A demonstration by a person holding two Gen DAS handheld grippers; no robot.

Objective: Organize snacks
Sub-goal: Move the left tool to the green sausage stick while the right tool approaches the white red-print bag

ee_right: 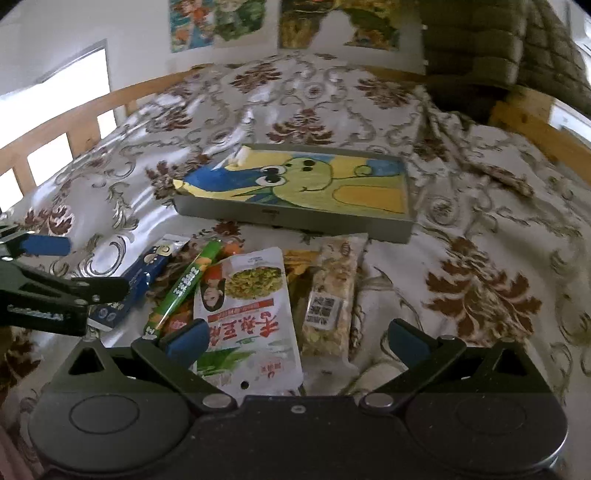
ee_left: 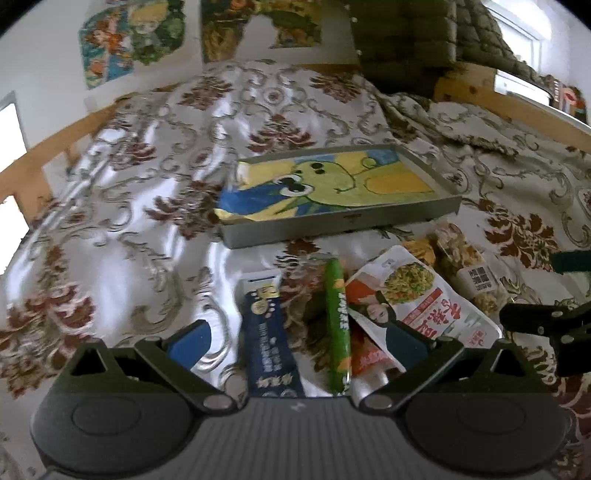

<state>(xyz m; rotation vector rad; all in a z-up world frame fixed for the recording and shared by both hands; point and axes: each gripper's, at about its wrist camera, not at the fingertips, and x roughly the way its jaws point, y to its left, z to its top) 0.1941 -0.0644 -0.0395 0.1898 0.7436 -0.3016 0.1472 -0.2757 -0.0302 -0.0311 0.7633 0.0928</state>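
Above snacks, 2 spread grippers.

Floral bedspread, wooden bed rail, wall posters, quilted green blanket

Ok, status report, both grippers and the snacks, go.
Left gripper open, empty. Right gripper open, empty. Snack packets loose on bedspread; tray holds none. Nothing in the way.

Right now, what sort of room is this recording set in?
Most likely a bedroom: the snacks and grey tray lie on a floral bedspread inside a wooden bed rail, with cartoon posters on the wall and a folded quilt at the far end.
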